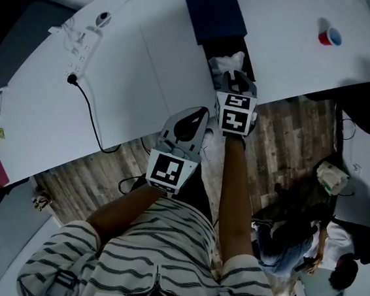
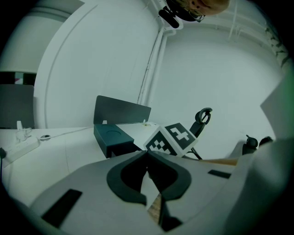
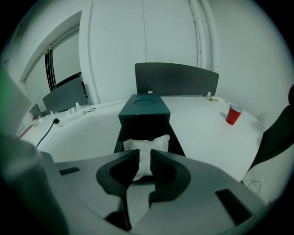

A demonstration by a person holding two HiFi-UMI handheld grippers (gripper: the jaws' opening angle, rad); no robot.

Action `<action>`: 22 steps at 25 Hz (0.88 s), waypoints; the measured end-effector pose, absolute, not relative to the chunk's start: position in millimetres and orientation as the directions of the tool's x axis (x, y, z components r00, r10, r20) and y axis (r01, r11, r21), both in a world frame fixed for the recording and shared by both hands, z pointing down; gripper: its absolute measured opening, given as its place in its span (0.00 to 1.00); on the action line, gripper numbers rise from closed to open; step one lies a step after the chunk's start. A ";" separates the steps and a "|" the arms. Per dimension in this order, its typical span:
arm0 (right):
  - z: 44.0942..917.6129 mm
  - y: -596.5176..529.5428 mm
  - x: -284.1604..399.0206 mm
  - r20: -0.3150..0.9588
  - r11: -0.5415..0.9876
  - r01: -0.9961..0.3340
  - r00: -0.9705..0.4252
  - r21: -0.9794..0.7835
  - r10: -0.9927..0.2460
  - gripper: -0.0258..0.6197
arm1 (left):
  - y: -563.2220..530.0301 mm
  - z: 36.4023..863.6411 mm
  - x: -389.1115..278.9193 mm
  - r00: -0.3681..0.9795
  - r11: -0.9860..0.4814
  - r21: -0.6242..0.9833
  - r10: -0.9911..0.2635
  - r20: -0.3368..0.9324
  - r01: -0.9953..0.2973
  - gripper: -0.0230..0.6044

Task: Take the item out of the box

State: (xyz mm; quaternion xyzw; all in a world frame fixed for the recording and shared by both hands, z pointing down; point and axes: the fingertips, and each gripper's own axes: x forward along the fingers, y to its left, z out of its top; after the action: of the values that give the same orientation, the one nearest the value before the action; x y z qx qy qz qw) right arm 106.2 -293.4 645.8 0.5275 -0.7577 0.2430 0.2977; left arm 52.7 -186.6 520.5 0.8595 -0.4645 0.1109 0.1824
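Observation:
A dark teal box [image 1: 209, 9] stands on the white table [image 1: 134, 73] with its near end open. In the right gripper view a crumpled white item [image 3: 147, 143] lies in the open part of the box [image 3: 144, 108]. My right gripper [image 3: 144, 158] is at the box's opening, its jaws closed to a narrow gap with a fold of the white item between them. In the head view the white item [image 1: 227, 62] bunches just ahead of the right gripper [image 1: 235, 77]. My left gripper [image 1: 192, 115] hangs beside it over the floor, shut and empty [image 2: 148, 156].
A red cup [image 1: 329, 36] stands on the right table. A power strip [image 1: 80, 46] with a black cable [image 1: 93, 118] lies at left. A dark divider panel [image 3: 177, 78] rises behind the box. A seated person [image 1: 332, 251] is at lower right, above wood flooring.

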 end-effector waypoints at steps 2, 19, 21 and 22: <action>649.4 -294.6 105.1 0.723 0.332 -0.942 -0.262 -0.048 -0.639 0.18 | -186.2 520.3 52.6 0.543 -0.498 0.216 -0.759 0.359 -0.840 0.08; 668.5 -298.4 108.8 0.794 0.306 -0.952 -0.195 -0.012 -0.575 0.12 | -185.0 523.2 49.8 0.544 -0.502 0.212 -0.758 0.360 -0.839 0.08; 668.3 -299.8 109.7 0.801 0.304 -0.953 -0.186 -0.006 -0.569 0.09 | -184.9 523.8 49.6 0.547 -0.506 0.209 -0.754 0.363 -0.837 0.08; 668.7 -300.1 109.6 0.804 0.304 -0.953 -0.187 -0.008 -0.565 0.08 | -184.6 524.1 49.3 0.548 -0.508 0.208 -0.752 0.365 -0.836 0.08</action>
State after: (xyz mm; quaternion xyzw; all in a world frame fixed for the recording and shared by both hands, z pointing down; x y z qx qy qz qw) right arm 109.6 -300.1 668.7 0.5254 -0.7220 0.2684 0.3615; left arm 49.3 -184.6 524.1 0.8608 -0.4613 0.1147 0.1821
